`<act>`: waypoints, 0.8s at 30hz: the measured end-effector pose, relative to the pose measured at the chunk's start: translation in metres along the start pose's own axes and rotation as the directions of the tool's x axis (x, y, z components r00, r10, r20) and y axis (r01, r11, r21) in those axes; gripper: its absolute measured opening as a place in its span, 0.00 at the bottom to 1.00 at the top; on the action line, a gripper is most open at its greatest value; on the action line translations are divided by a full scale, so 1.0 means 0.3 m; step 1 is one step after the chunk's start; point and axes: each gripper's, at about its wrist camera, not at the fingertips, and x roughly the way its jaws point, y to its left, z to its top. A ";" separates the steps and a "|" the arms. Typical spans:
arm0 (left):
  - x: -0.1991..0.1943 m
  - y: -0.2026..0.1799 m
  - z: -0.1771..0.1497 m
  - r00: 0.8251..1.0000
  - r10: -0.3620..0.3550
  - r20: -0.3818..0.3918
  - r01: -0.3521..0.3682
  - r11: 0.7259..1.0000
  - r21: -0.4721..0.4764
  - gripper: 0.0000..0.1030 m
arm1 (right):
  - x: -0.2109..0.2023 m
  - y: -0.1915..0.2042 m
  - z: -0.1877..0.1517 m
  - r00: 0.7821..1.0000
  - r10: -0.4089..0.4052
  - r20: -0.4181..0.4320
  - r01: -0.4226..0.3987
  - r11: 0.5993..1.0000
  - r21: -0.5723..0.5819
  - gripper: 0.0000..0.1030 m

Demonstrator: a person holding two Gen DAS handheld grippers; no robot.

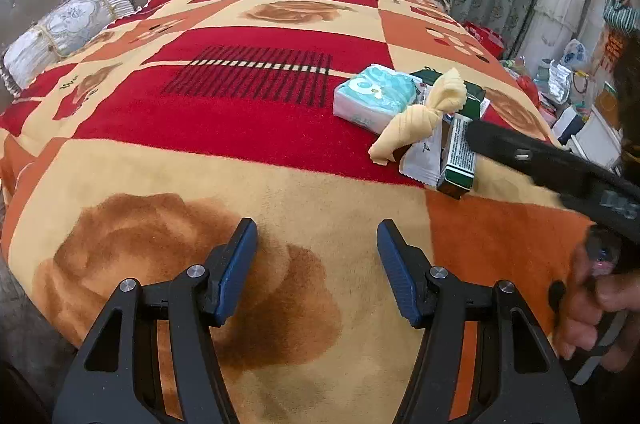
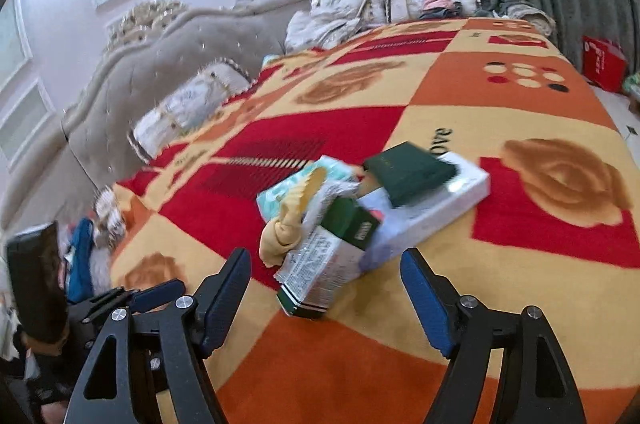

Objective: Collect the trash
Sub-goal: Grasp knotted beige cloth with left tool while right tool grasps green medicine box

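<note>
L gripper [image 1: 317, 238] hanging jaws apart, empty, tilted down over blanket [image 1: 248, 159]; R gripper [image 2: 325, 266] also apart, empty, angling down at green box [image 2: 320, 264] in trash pile.

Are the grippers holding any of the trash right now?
No. The left gripper and right gripper are both open and empty. The trash pile lies on the blanket.
</note>
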 end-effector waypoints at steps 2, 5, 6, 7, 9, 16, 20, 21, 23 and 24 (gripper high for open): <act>0.000 -0.005 -0.003 1.000 0.002 0.004 -0.002 1.000 0.011 0.59 | 0.042 0.010 0.002 0.999 -0.008 -0.033 0.008 1.000 -0.005 0.72; -0.002 0.003 0.000 1.000 -0.008 0.010 0.007 1.000 0.008 0.59 | 0.077 0.001 0.002 0.997 -0.005 -0.073 0.005 1.000 0.008 0.54; -0.002 0.010 0.003 1.000 -0.011 0.012 0.011 1.000 0.001 0.59 | 0.083 -0.009 0.000 0.996 -0.002 -0.085 0.004 1.000 0.015 0.43; -0.003 0.013 0.005 1.000 -0.013 0.013 0.013 1.000 -0.002 0.59 | 0.091 -0.020 -0.001 0.995 0.006 -0.098 -0.003 1.000 0.029 0.38; -0.003 0.016 0.015 1.000 -0.022 0.016 0.022 1.000 -0.006 0.59 | 0.087 -0.039 -0.005 0.995 0.038 -0.096 -0.034 0.998 0.049 0.36; 0.041 -0.058 0.126 0.987 -0.157 0.021 0.155 0.983 0.095 0.59 | -0.022 -0.080 -0.022 0.999 0.034 -0.024 -0.032 0.998 0.060 0.30; 0.102 -0.112 0.177 0.983 -0.185 0.000 0.183 0.971 0.155 0.59 | -0.092 -0.127 -0.030 1.000 0.008 0.009 -0.009 0.996 0.087 0.29; 0.115 -0.120 0.186 0.985 -0.171 0.001 0.169 0.972 0.160 0.59 | -0.109 -0.137 -0.031 1.000 0.007 0.015 -0.008 0.996 0.093 0.29; 0.128 -0.128 0.198 0.983 -0.181 -0.001 0.179 0.972 0.152 0.59 | -0.137 -0.154 -0.035 1.000 0.002 0.024 -0.004 0.995 0.097 0.29; 0.132 -0.129 0.202 0.981 -0.192 -0.001 0.191 0.971 0.141 0.59 | -0.149 -0.160 -0.038 1.000 -0.001 0.025 -0.002 0.995 0.097 0.29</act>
